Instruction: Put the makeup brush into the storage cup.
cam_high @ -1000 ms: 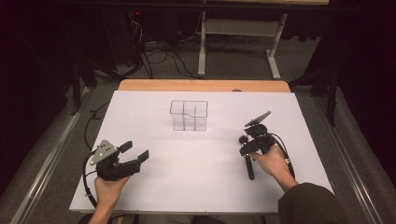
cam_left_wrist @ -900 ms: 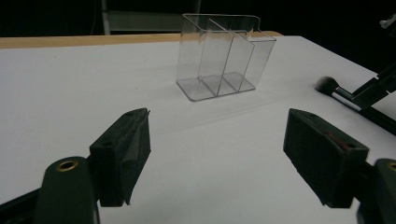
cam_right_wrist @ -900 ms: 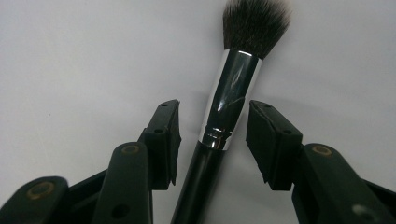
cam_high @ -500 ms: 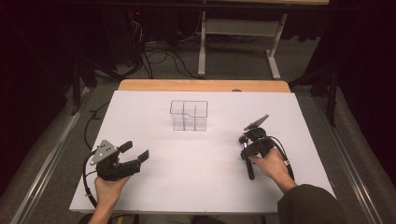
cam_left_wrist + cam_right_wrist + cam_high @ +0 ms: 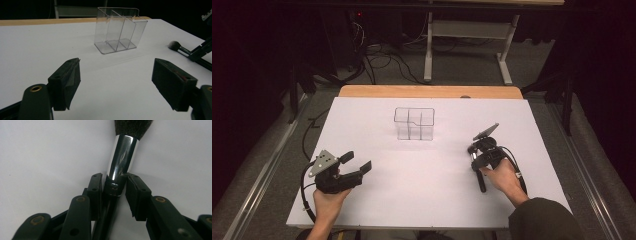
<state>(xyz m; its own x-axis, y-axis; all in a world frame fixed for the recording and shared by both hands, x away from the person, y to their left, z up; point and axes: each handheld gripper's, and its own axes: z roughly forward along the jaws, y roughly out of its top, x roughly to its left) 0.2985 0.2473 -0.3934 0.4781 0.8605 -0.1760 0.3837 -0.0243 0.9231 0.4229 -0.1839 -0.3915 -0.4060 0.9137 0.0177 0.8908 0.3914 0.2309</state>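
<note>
A makeup brush point(image 5: 122, 155) with a shiny metal ferrule and dark bristles lies on the white table point(image 5: 422, 190), its black handle point(image 5: 480, 182) pointing toward the person. My right gripper point(image 5: 113, 188) points down over it. Its jaws have just been closing, and both pads now touch the brush where ferrule meets handle. In the high view the right gripper point(image 5: 475, 152) is at the table's right. My left gripper point(image 5: 357, 161) rests at the front left, open and empty. In the left gripper view the left gripper point(image 5: 116, 85) faces a clear divided organizer point(image 5: 117, 30), with the brush head point(image 5: 174, 45) far right.
The clear organizer point(image 5: 414, 124) stands upright at the table's middle back. A wooden strip point(image 5: 427, 91) runs along the far edge. Beyond it on the floor are cables point(image 5: 377, 55) and a white desk frame point(image 5: 467, 30).
The right gripper's jaws have drawn in around the brush. Both hands stayed where they were, and the left gripper is unchanged.
</note>
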